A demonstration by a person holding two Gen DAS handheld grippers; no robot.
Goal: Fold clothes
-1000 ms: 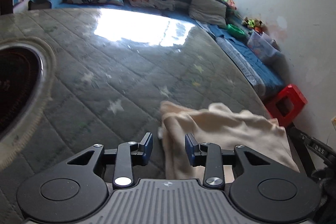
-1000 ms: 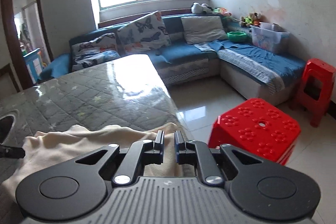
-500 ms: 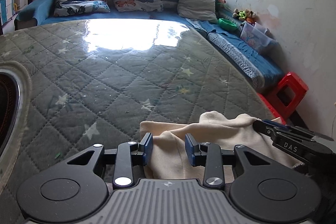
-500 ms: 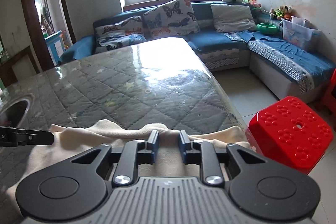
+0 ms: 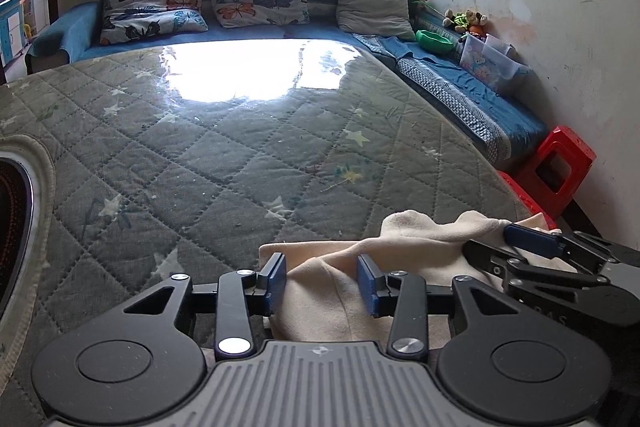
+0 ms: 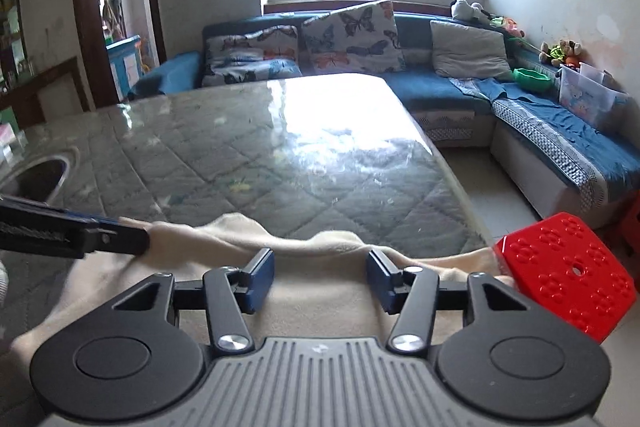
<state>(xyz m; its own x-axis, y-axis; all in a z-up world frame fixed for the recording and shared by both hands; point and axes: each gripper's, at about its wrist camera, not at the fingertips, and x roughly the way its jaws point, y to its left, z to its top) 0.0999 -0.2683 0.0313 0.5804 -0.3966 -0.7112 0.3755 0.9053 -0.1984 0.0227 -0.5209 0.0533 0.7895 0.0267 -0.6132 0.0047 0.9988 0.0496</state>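
Quilted worktop (image 5: 224,155) carries the cream garment (image 5: 328,291) at its near edge, where both grippers' fingers, left (image 5: 322,285) and right (image 6: 321,281), have just been opening and straddle its folds unclamped; only the right view shows the red stool (image 6: 568,267).

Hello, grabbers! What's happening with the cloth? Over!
Left tool open, jaws just widened, cloth loose between them. Right tool open, jaws just spread, cloth underneath. Cloth rumpled at table edge. Nothing in the way.
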